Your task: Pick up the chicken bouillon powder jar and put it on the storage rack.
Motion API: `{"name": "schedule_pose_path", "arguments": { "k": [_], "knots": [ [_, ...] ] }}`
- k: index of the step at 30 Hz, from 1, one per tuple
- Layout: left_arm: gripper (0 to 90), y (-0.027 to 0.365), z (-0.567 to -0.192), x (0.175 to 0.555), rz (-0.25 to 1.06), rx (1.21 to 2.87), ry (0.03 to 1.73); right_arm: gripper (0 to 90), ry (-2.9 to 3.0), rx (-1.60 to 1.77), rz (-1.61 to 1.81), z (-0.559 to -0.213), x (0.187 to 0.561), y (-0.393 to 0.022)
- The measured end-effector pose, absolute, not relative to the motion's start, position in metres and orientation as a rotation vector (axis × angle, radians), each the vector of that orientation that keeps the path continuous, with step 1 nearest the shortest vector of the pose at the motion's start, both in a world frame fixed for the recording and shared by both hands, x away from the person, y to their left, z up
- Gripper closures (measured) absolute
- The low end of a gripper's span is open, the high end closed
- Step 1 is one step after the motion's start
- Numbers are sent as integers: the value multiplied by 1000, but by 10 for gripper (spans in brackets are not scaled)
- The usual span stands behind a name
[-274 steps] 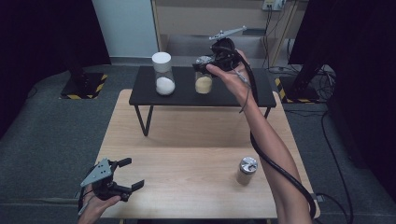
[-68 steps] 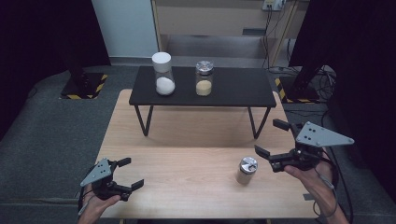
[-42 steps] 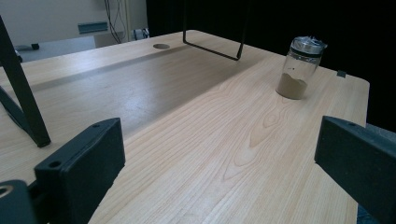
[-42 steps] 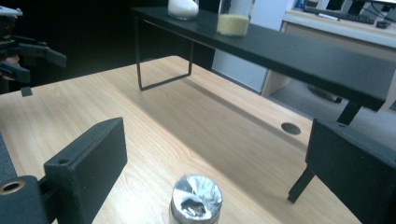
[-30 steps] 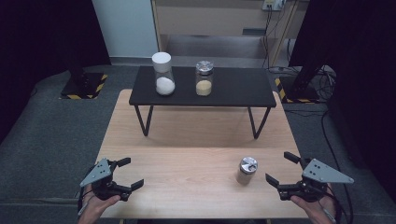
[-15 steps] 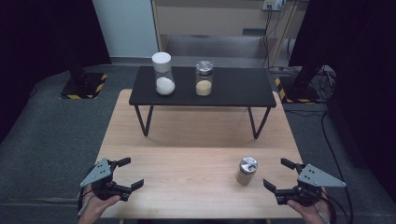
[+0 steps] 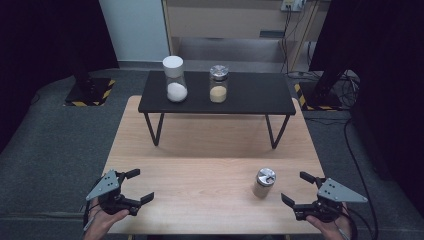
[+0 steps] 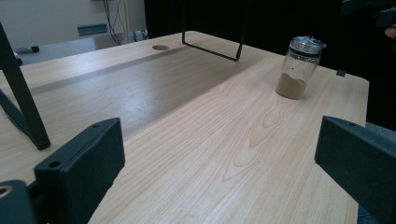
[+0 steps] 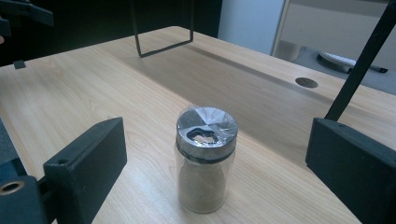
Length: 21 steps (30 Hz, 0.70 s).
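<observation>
Right gripper has dropped from the black shelf to the table's near right corner, jaws spread, empty. Small spice jar stands upright just beside it. Left gripper idle, jaws apart. Risk: shoving in low clips the narrow jar and tips it.
</observation>
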State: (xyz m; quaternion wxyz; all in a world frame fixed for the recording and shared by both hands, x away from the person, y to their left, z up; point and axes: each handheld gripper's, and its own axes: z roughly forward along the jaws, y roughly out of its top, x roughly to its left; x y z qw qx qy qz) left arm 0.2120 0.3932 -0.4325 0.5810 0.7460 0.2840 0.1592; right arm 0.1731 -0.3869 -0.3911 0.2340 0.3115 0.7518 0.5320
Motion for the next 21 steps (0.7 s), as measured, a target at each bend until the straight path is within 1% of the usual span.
{"name": "schedule_pose_path", "arguments": {
  "k": [21],
  "knots": [
    [5,393,-432,211,383,1742,656,59,2077,845,1463,-394,173,-385]
  ]
}}
